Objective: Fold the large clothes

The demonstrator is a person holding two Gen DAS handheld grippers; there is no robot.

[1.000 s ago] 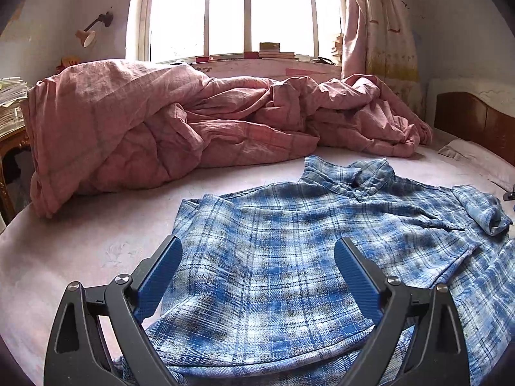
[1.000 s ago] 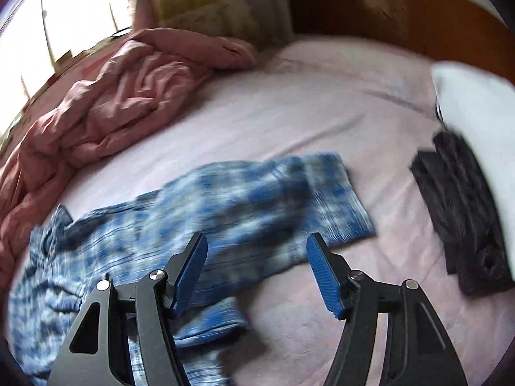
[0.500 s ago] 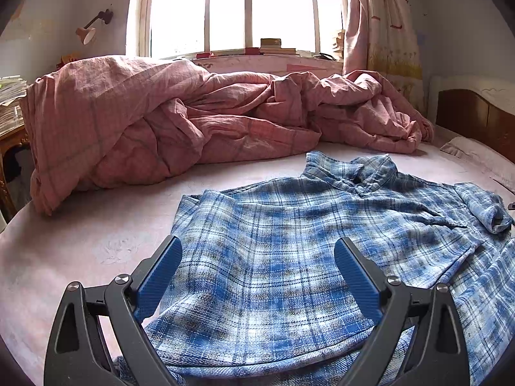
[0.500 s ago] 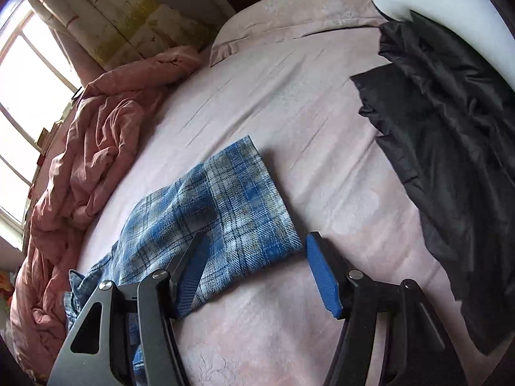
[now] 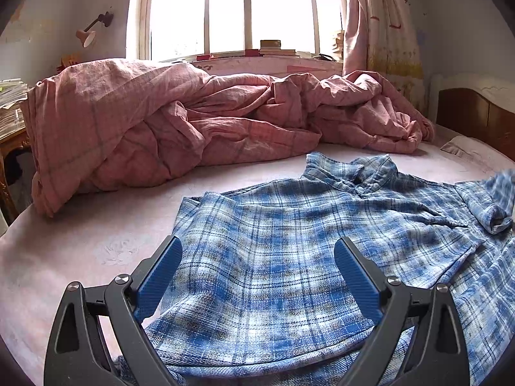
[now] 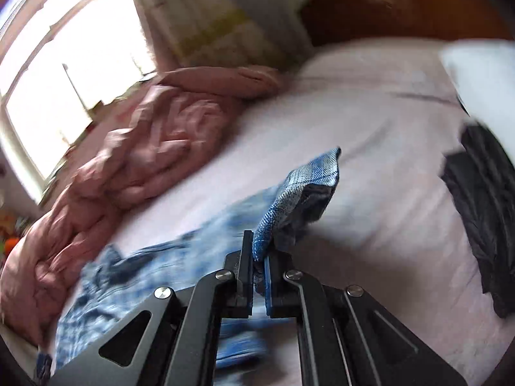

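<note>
Sleeve is the thing to watch: the right gripper (image 6: pixel 257 259) is pinching the cuff end of the plaid shirt (image 5: pixel 289 257), jaws pressed together on the fabric low in the centre of the right wrist view. The sleeve (image 6: pixel 302 189) is rising from the jaws up and to the right, its cuff flopping over at the top, lifted off the pink bed (image 6: pixel 386 112). The rest of the shirt is trailing away blurred toward the lower left of that frame, so the sleeve's long axis is running from lower left to centre.

In the left wrist view, the left gripper (image 5: pixel 257 257) is hovering with jaws wide apart over the shirt's body, nothing between them. The shirt is lying spread across the bed, collar (image 5: pixel 354 170) toward the upper right of the frame, hem at the bottom edge beneath the jaws. At the right edge a blurred bit of plaid is showing above the rolled fabric, probably the lifted sleeve.

My read: the right is the working side, and the sleeve needs carrying across onto the body, toward the lower left of its own frame. The crumpled pink quilt (image 5: pixel 161 122) is sitting well beyond the collar.
</note>
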